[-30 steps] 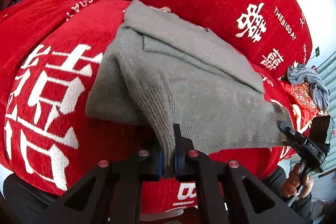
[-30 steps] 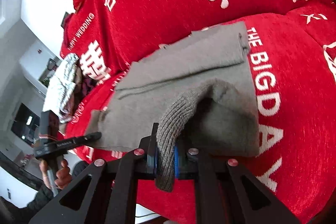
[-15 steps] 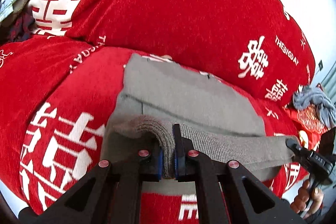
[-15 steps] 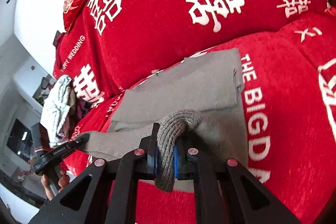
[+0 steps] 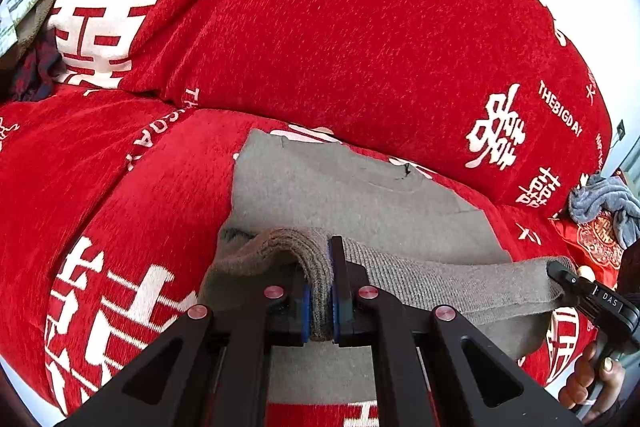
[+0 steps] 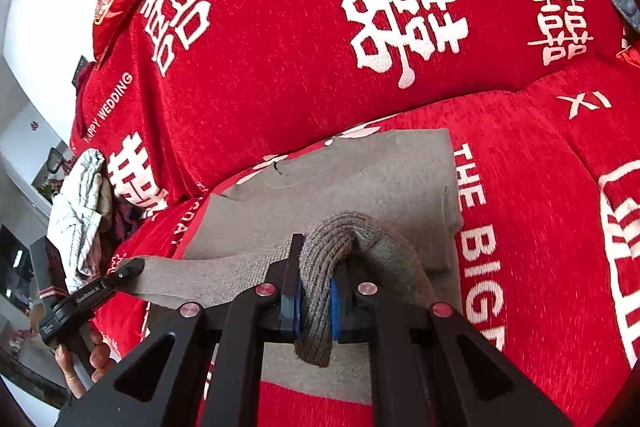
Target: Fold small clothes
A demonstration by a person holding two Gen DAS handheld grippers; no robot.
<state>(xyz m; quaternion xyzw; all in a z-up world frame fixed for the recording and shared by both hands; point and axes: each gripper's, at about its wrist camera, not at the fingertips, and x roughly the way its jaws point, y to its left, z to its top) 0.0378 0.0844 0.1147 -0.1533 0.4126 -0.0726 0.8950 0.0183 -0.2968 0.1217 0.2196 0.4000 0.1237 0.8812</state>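
left gripper (image 5: pixel 320 291) pinches ribbed hem | right gripper (image 6: pixel 316 301) pinches hem's other corner | grey sweater (image 5: pixel 360 195) soft, light, floppy knit, sags between grips; hold thick ribbed corners | hem lifted, body flat on red sofa seat (image 5: pixel 120 187)

Right tongs (image 6: pixel 316 301) — clamped on grey sweater (image 6: pixel 360 179)

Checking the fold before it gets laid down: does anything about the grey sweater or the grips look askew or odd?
Nothing stands out. The left gripper and right gripper are each shut on the ribbed hem of the grey sweater, which stretches evenly between them. The rest lies flat on the red sofa cover.
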